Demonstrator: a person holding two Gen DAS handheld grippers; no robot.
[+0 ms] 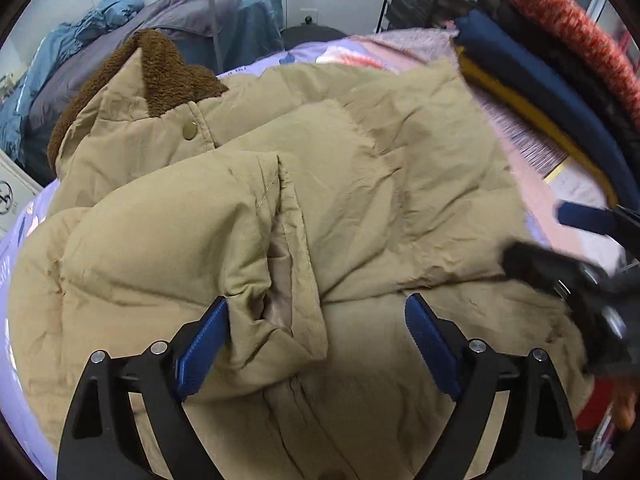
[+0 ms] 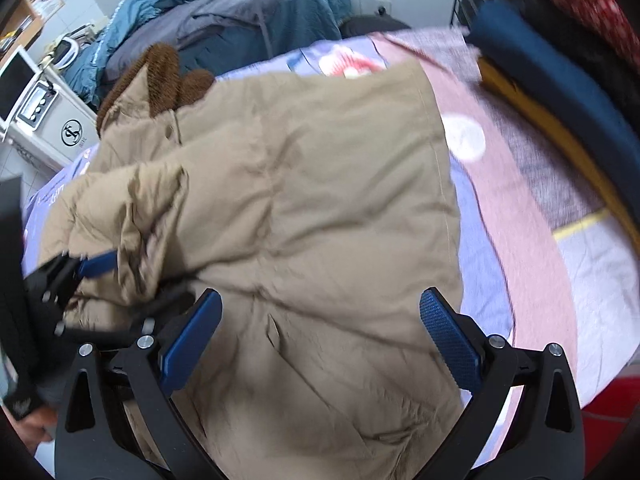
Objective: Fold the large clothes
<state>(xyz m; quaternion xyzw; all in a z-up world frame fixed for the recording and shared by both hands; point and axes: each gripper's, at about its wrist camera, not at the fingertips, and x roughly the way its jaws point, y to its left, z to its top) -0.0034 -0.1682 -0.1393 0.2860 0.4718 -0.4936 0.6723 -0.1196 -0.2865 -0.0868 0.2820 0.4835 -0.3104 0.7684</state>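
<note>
1. While the left wrist camera is looking steeply down, the left gripper [image 1: 316, 320] is hovering over a tan puffer jacket [image 1: 360, 184] with its blue fingers [image 1: 204, 344] standing wide apart and pressing on nothing; the cuff of a folded-in sleeve [image 1: 276, 312] is lying between them, close against the left-hand finger.
2. In the same view, the jacket is lying spread across the bed [image 1: 24, 236], covering most of its lilac sheet, with its brown fleece collar [image 1: 160, 68] pointing toward the bed's far left corner.
3. A stack of folded clothes [image 1: 532, 80] is sitting along the bed's right edge, and the right gripper [image 1: 560, 248] is showing blurred at the jacket's right side.
4. Beyond the bed's far edge, grey and blue bedding [image 1: 192, 16] is lying heaped against the wall.
5. In the right wrist view, the right gripper [image 2: 320, 332] is hanging over the jacket's [image 2: 320, 184] lower half, its fingers [image 2: 452, 340] also spread wide and holding nothing.
6. Here the jacket's right side seam is running parallel to a pink blanket [image 2: 520, 208] on the bed [image 2: 480, 248], leaving a strip of lilac sheet bare between them.
7. The left gripper [image 2: 100, 280] is appearing blurred at the picture's left, over the folded sleeve [image 2: 132, 216] near the bed's left edge.
</note>
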